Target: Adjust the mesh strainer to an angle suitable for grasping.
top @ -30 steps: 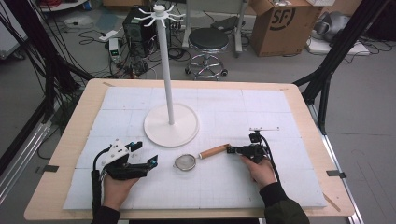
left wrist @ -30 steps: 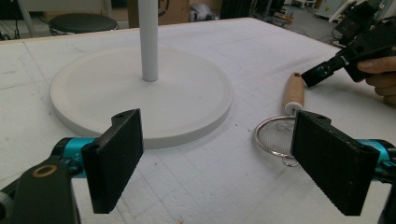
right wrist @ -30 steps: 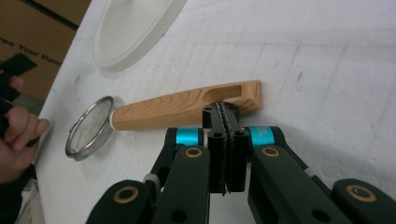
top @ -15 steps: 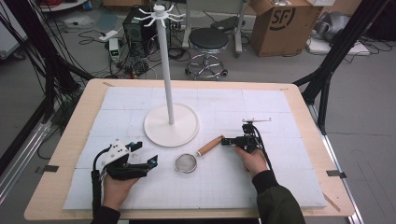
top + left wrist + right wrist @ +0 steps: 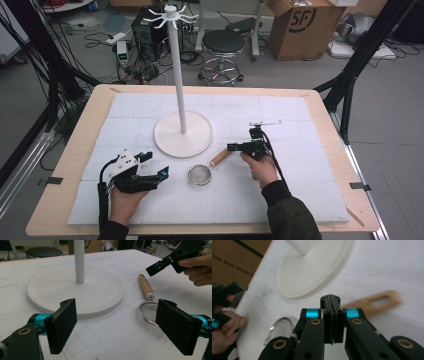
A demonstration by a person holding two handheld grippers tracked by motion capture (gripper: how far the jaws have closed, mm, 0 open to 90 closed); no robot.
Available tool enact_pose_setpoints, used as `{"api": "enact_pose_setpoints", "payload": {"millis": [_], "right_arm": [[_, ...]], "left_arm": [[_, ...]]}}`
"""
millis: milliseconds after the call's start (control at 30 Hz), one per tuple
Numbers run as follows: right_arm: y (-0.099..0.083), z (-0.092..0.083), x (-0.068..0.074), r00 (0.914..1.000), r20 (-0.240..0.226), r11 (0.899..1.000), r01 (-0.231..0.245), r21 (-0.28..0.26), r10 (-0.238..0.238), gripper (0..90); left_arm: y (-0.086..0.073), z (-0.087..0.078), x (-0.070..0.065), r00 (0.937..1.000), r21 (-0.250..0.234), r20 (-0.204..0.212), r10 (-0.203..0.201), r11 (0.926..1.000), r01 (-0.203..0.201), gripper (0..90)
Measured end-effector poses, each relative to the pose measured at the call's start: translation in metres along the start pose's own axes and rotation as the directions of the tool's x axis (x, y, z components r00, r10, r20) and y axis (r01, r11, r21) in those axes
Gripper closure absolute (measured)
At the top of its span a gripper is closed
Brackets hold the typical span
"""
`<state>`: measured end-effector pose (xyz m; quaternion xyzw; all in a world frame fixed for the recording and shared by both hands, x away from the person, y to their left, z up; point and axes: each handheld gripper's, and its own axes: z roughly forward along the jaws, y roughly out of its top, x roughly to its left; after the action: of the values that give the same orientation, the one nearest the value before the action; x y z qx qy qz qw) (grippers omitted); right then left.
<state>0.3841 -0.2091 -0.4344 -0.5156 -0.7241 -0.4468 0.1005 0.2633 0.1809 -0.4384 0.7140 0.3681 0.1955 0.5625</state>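
Observation:
A small metal strainer [image 5: 199,175] with a wooden handle [image 5: 220,157] lies on the white mat, just in front of the white hook stand's round base [image 5: 183,134]. My right gripper [image 5: 231,147] is shut with nothing between its jaws and hovers just over the handle's far end. In the right gripper view, the handle [image 5: 374,301] lies blurred behind the closed jaws, with the strainer ring [image 5: 275,327] to their left. My left gripper [image 5: 155,164] rests open on the mat at the front left. Its pads [image 5: 63,323] face the base and the strainer ring [image 5: 147,312].
The stand's tall pole [image 5: 176,70] rises from the base to a crown of hooks. The white mat [image 5: 300,200] covers most of the wooden table [image 5: 65,200]. A stool [image 5: 223,45], a cardboard box [image 5: 300,25] and cables sit on the floor beyond the table's far edge.
My right gripper has moved left and a little away from me. The strainer's handle has swung from pointing right to pointing diagonally away. The left gripper has stayed still.

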Motion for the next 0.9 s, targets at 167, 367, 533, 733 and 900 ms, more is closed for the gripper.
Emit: {"api": "enact_pose_setpoints", "payload": {"millis": [167, 367, 533, 733, 900], "right_arm": [[0.005, 0.026, 0.033, 0.9971, -0.044, 0.996, 0.065, 0.065, -0.062, 90.0], [0.002, 0.057, 0.054, 0.9915, -0.005, 0.976, 0.129, 0.175, -0.13, 90.0], [-0.001, 0.068, 0.063, 0.9882, -0.004, 0.966, 0.15, 0.21, -0.153, 89.9], [-0.009, 0.072, 0.067, 0.9808, 0.026, 0.951, 0.181, 0.251, -0.193, 89.9], [-0.014, 0.069, 0.069, 0.9755, 0.028, 0.943, 0.203, 0.264, -0.218, 89.9]], "left_arm": [[0.0, 0.0, 0.0, 1.0, 0.004, -0.001, 0.004, 1.0, -0.004, 18.1], [0.0, -0.001, -0.001, 1.0, 0.004, 0.002, 0.004, 1.0, -0.004, 18.1], [0.0, -0.001, 0.0, 1.0, 0.005, 0.001, 0.003, 1.0, -0.003, 18.1], [0.0, -0.001, 0.0, 1.0, 0.004, 0.003, 0.001, 1.0, -0.001, 18.1], [-0.001, -0.001, 0.0, 1.0, 0.008, 0.002, 0.002, 1.0, -0.002, 18.1]]}}
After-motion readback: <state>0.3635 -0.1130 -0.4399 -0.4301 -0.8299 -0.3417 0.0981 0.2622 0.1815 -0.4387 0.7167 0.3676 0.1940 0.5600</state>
